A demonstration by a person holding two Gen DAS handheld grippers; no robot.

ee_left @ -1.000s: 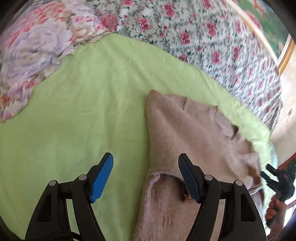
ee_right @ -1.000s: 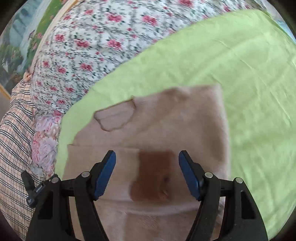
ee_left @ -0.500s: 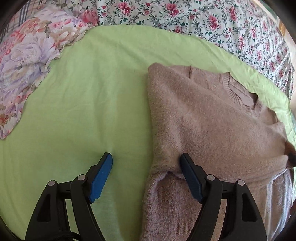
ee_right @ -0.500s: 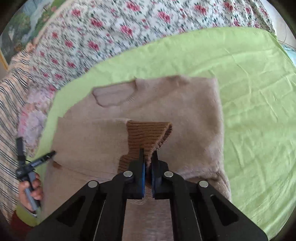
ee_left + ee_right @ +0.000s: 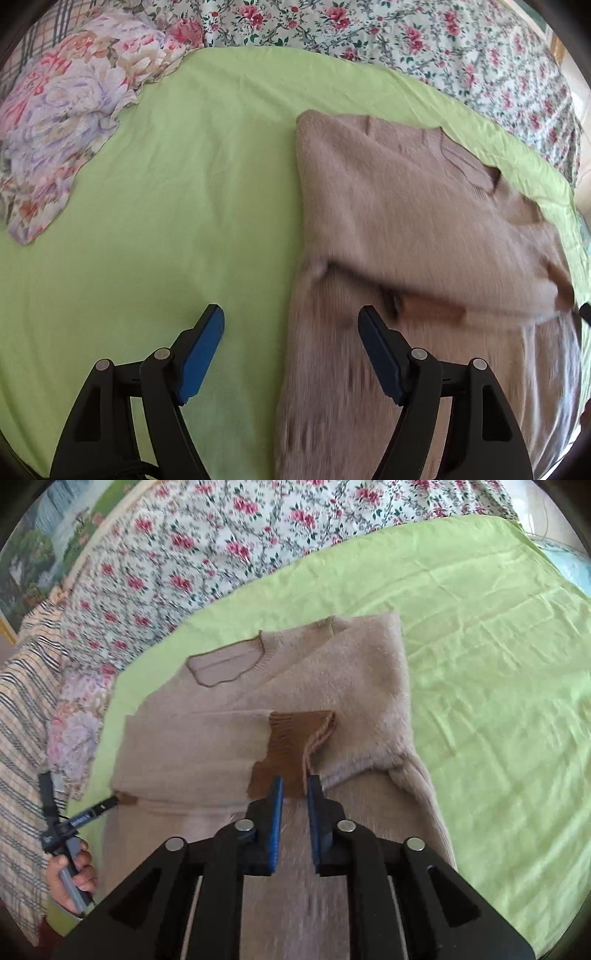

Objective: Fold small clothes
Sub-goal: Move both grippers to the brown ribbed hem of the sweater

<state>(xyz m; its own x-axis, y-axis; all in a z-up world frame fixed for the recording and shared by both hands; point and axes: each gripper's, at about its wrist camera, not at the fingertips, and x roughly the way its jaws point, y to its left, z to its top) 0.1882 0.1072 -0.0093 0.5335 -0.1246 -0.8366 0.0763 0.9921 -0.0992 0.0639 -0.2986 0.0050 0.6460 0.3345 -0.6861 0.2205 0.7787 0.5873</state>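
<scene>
While the right gripper [image 5: 294,788] pinches the sweater's [image 5: 221,746] brown cuff [image 5: 291,738] at frame centre, mid sleeve-fold, the left gripper [image 5: 291,332] waits wide open, probably needing the hem next.

the sweater [image 5: 229,746] is a fuzzy, matt beige knit, with a ribbed brown cuff [image 5: 291,738]. it lies on a smooth, lightly creased green cotton-like sheet [image 5: 177,221]. the floral bedspread [image 5: 192,554] is printed cloth. the fingers [image 5: 201,350] are matt black plastic with blue pads.
</scene>
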